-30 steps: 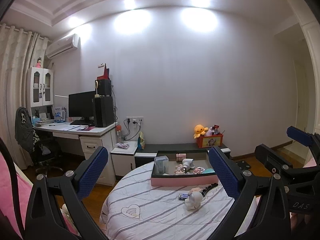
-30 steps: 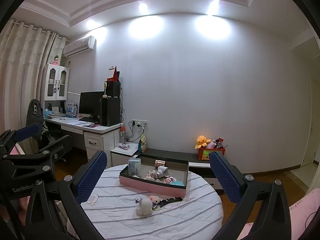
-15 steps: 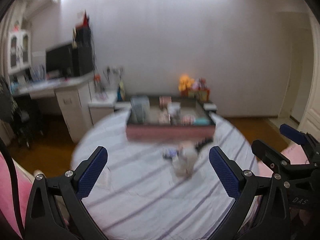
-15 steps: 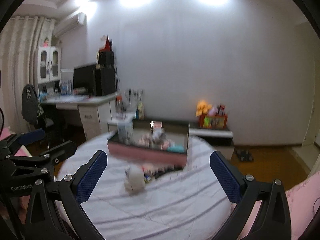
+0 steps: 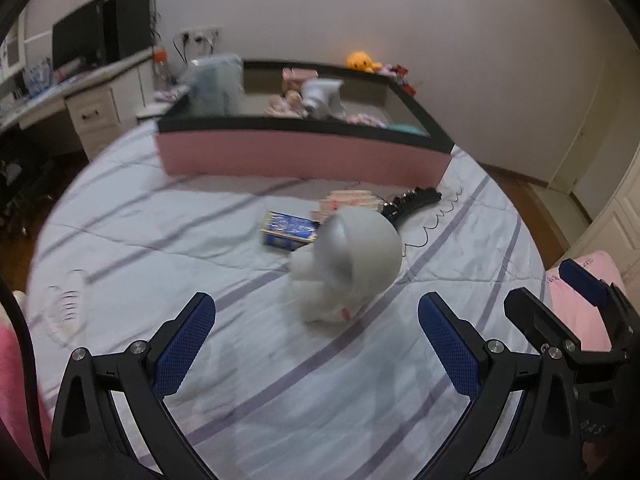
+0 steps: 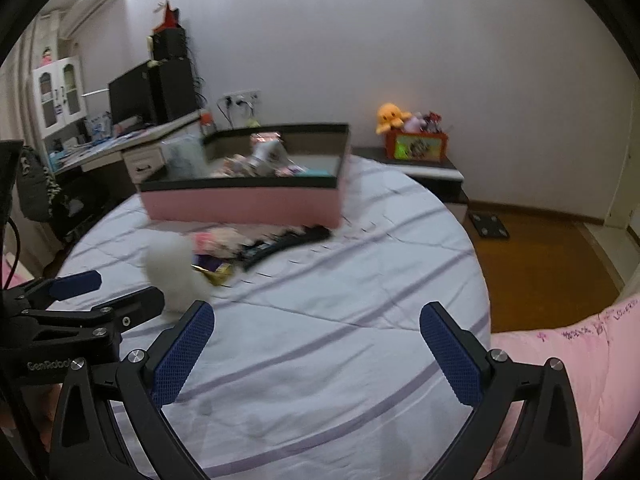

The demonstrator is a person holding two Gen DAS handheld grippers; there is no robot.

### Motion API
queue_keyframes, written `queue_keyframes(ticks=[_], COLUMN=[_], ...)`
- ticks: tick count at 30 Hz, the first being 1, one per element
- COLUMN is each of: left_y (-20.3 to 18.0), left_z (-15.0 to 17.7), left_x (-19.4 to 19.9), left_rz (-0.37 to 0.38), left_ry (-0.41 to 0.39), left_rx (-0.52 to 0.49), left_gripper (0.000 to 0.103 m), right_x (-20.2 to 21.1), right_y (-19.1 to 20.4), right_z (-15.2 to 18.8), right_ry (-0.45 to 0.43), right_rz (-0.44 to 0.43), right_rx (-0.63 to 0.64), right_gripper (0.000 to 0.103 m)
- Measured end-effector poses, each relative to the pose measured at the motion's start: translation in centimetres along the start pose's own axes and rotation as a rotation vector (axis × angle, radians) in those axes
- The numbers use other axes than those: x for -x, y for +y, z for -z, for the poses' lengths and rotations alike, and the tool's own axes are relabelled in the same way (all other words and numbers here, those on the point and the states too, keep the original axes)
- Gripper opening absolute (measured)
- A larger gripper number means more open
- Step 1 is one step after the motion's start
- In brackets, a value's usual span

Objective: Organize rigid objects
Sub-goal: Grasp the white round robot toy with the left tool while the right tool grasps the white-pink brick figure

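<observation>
White rounded toy point(image 5: 346, 264) lies on the striped table cover point(image 5: 160, 248), in front of the pink box point(image 5: 300, 154). Touching the toy on the box side: blue packet point(image 5: 289, 232), then black hair clip point(image 5: 412, 200). My left gripper point(image 5: 316, 326) is spread wide, empty, just short of the toy. My right gripper point(image 6: 316, 334) likewise wide, empty.

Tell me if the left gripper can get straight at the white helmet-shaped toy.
Probably yes. The left gripper is open, and the white toy lies just ahead of its fingertips on the striped cover, with nothing between them.
</observation>
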State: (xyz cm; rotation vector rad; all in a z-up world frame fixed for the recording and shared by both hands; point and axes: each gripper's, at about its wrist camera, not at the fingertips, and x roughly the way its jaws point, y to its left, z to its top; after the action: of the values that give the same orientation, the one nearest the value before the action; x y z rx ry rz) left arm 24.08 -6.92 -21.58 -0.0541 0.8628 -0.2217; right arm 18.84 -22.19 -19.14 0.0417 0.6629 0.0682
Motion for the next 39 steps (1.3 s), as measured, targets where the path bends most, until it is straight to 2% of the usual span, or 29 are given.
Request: queue_keyframes(ticks=[2, 4, 7, 8, 13, 18, 23, 28, 31, 33, 37, 38, 39], left_y=[-0.1, 0.1, 0.3, 0.4, 2.4, 5.0, 8.0, 9.2, 9.3, 9.2, 8.7, 8.5, 8.2], left_z=[-0.3, -0.5, -0.5, -0.5, -0.5, -0.3, -0.5, -1.5, -2.3, -2.8, -3.1, -3.2, -3.4], left_x=[-0.9, -1.6, -2.3, -2.1, -1.3, -0.2, 0.2, -0.2, -0.6, -1.1, -1.7, -1.6, -1.4], left_rz=[-0.025, -0.050, -0.021, -0.025, -0.034, -0.097, -0.110, -0.115, -0.107, -0.100, -0.087, -0.083, -0.076], left_ry=[0.022, 0.033, 0.053, 0.046, 0.029, 0.000, -0.012, -0.028, -0.032, -0.025, -0.015, -0.018, -0.026], left_rx=[0.008, 0.010, -0.005, -0.012, -0.004, 0.006, 0.053, 0.056, 0.047, 0.035, 0.024, 0.020, 0.011], left_gripper=[0.099, 0.086, 0.066, 0.056, 0.057, 0.057, 0.057, 0.057, 0.057, 0.057, 0.057, 0.057, 0.057], right_x=[-0.8, -1.8, -3.1, -3.4, -4.3, -5.2, -6.6, -8.7, -9.9, -11.0, -11.2, -11.1, -10.8], right_y=[-0.5, -0.6, 0.2, 0.6, 2.0, 4.1, 6.3, 8.4, 8.8, 8.5, 8.2, 8.2, 8.2], right_z=[-0.1, -0.2, -0.4, -0.5, -1.0, -2.1, -3.7, -4.9, -5.1, -4.9, -5.2, -5.1, -5.1], right_ry=[0.018, 0.036, 0.064, 0.071, 0.088, 0.087, 0.081, 0.104, 0.125, 0.166, 0.165, 0.163, 0.154], right_rz=[0.006, 0.008, -0.006, -0.012, -0.032, -0.039, -0.076, -0.125, -0.132, -0.138, -0.145, -0.143, -0.142], right_rx=[-0.001, 0.005, 0.020, 0.028, 0.038, 0.079, 0.110, 0.128, 0.130, 0.111, 0.100, 0.109, 0.112], right_gripper=[0.103, 0.103, 0.103, 0.103, 0.103, 0.103, 0.103, 0.101, 0.094, 0.077, 0.071, 0.060, 0.061])
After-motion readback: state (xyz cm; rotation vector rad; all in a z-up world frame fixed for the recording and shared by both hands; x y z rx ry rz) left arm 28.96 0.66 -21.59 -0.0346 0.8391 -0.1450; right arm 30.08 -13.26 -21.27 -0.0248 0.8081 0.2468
